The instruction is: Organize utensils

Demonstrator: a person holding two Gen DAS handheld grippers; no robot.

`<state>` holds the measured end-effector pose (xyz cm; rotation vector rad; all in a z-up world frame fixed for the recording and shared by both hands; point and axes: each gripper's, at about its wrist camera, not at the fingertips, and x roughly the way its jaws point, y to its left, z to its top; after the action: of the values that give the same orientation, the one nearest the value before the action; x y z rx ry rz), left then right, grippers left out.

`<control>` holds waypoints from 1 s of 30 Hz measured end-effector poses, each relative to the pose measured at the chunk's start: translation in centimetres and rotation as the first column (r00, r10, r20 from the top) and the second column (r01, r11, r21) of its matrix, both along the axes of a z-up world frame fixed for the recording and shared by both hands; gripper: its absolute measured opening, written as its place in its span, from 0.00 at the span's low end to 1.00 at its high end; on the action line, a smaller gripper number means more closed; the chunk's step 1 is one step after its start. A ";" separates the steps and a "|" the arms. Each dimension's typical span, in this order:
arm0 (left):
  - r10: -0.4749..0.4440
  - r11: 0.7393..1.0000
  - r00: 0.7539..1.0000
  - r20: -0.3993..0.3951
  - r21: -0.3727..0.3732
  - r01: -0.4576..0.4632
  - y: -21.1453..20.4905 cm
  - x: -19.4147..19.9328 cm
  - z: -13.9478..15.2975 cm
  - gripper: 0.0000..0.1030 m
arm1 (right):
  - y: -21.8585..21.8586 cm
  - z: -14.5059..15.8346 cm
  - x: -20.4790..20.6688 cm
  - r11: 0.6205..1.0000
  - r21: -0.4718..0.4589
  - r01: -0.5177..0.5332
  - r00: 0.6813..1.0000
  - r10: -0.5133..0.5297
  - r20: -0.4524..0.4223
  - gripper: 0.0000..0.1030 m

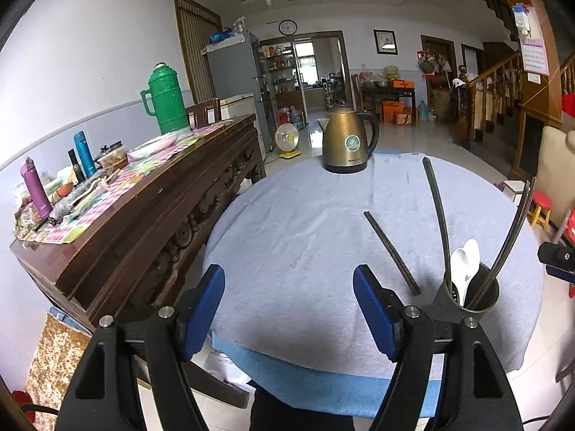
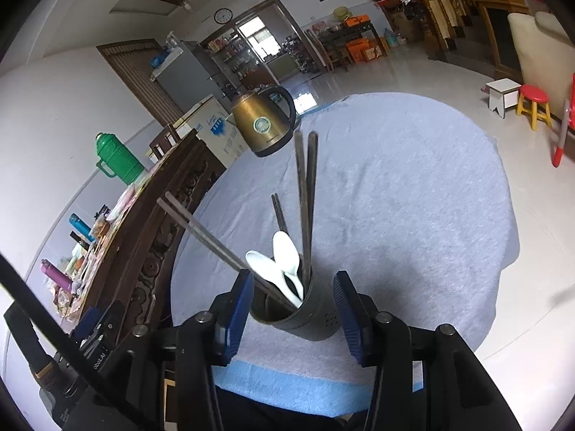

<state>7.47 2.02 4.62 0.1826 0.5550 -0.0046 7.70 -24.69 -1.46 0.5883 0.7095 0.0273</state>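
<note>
On the round table's pale blue cloth (image 1: 305,215) stands a dark utensil holder (image 1: 467,300) with white spoons (image 1: 465,264) and dark chopsticks (image 1: 436,212) in it. One dark chopstick (image 1: 391,251) lies flat on the cloth, left of the holder. My left gripper (image 1: 293,307) hangs open over the near cloth with nothing between its pads. In the right wrist view my right gripper (image 2: 293,314) is open just above the holder (image 2: 305,319), one pad on each side of its rim. A chopstick pair (image 2: 201,230) leans out past the left pad. Spoons (image 2: 285,262) and upright chopsticks (image 2: 305,194) fill the holder.
A bronze kettle (image 1: 348,140) stands at the table's far side. A long carved wooden sideboard (image 1: 151,215) runs along the left, carrying a green thermos (image 1: 167,102) and bottles. Beyond the right edge of the table stand a red stool (image 2: 533,104) and a white stool (image 2: 503,95).
</note>
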 end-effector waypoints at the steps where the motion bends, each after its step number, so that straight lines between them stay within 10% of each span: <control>1: 0.001 1.000 1.000 0.001 0.005 -0.001 0.0 -0.1 0.0 0.73 | 0.2 -0.1 0.0 1.000 0.003 -0.006 1.000 0.006 -0.001 0.48; 30: 0.027 0.999 0.998 -0.052 0.042 -0.025 0.0 -3.4 1.6 0.73 | 0.2 1.2 -4.6 0.999 0.040 -0.018 0.997 0.016 0.071 0.48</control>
<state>4.10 1.99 6.18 0.2160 0.6098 0.0278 3.11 -24.45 -0.27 0.6172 0.6465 0.0780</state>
